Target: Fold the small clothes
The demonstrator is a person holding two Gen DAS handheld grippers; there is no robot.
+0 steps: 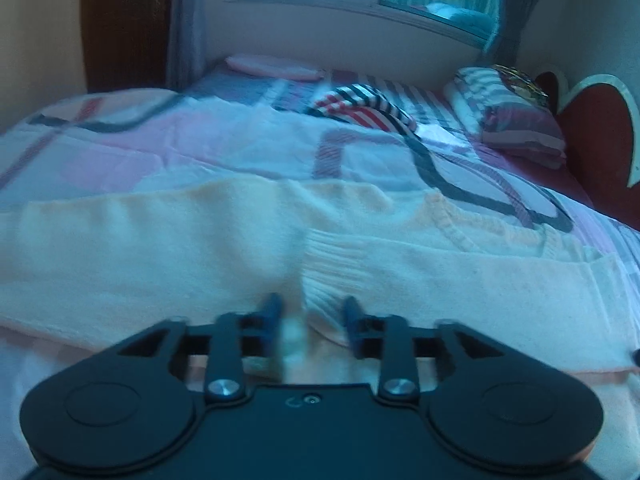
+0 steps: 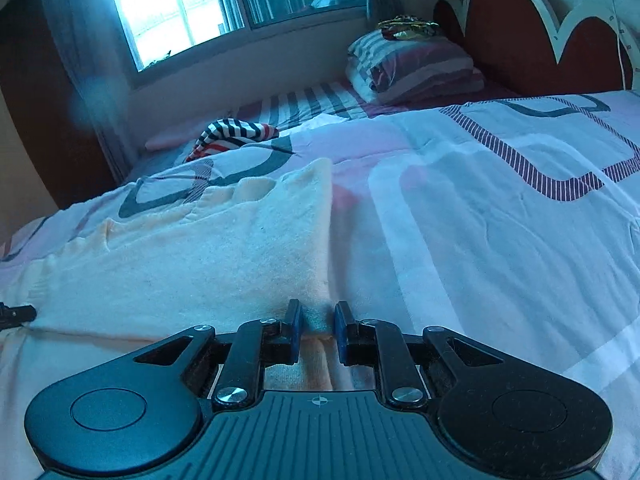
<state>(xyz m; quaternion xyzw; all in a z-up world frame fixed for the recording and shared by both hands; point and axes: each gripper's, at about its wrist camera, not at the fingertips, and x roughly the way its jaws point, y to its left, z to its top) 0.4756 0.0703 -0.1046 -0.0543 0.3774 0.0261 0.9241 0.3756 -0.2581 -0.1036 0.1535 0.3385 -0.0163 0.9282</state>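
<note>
On the near side of the bed (image 2: 500, 220), I am watching my left gripper (image 1: 310, 316) standing open over the cream sweater (image 1: 160, 260) while my right gripper (image 2: 316, 320) is pinching its right edge, risking dragging the fold crooked.

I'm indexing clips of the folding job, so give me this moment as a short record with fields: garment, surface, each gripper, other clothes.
garment: cream knit sweater, spread flat, ribbed cuff lying on it
surface: bed quilt, pink and white with dark outlines
left gripper: jaws apart over the cuff, view blurred
right gripper: narrow gap at the sweater's right edge; grip on the fabric unclear
other clothes: striped garment crumpled farther back
also: folded bedding stack by the headboard
</note>
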